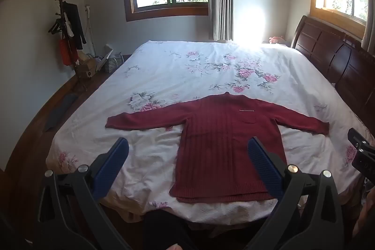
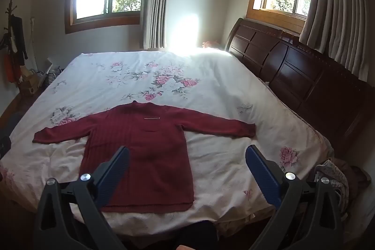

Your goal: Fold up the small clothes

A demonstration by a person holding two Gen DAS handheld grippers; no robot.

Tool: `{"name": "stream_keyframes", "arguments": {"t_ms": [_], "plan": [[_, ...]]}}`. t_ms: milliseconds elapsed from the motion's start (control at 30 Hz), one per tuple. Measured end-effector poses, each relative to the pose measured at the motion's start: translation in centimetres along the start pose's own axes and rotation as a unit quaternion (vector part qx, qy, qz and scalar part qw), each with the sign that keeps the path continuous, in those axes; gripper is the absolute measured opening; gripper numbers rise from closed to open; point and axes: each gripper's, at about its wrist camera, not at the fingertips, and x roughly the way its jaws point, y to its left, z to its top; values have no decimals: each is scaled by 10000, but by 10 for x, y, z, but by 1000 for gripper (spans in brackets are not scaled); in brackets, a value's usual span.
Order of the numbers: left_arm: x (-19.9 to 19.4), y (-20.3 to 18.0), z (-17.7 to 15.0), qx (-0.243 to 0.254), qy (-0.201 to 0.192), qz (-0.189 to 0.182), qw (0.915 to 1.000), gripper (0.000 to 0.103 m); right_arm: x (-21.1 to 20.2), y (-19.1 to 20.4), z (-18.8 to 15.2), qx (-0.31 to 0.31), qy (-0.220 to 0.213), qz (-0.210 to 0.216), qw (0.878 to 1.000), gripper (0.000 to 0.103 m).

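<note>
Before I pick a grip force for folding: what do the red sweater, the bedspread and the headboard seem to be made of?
Sweater: a soft ribbed knit, likely wool or acrylic; vertical ribs and banded cuffs show, matte.
Bedspread: thin woven cloth, probably cotton, with printed flowers; it wrinkles.
Headboard: dark wood, glossy varnish, carved panels.

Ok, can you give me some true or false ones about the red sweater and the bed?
1. The sweater lies flat with both sleeves spread out. True.
2. The sweater is already folded in half. False: it is fully spread.
3. The left gripper has its jaws wide open. True.
4. The right gripper is pinching a sleeve. False: it is open and holds nothing.
5. The bed cover has pink flowers. True.
</note>
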Motion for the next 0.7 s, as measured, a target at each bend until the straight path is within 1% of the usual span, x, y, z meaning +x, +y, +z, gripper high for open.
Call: {"name": "stream_keyframes", "arguments": {"t_ms": [333,433,467,700], "plan": [[-1,0,0,-28,-30,-47,10000,101,-4,-2,-4,-10,7,7,10000,99],[2,-8,0,-6,-19,-71,10000,101,-8,-2,-6,-16,0,11,10000,99],[2,-9,0,10,-29,-71,10000,101,-2,-2,-3,-2,18,10,10000,99],[2,-10,2,76,30,-105,9999,101,-1,-4,0,-31,-4,-37,10000,99]]}}
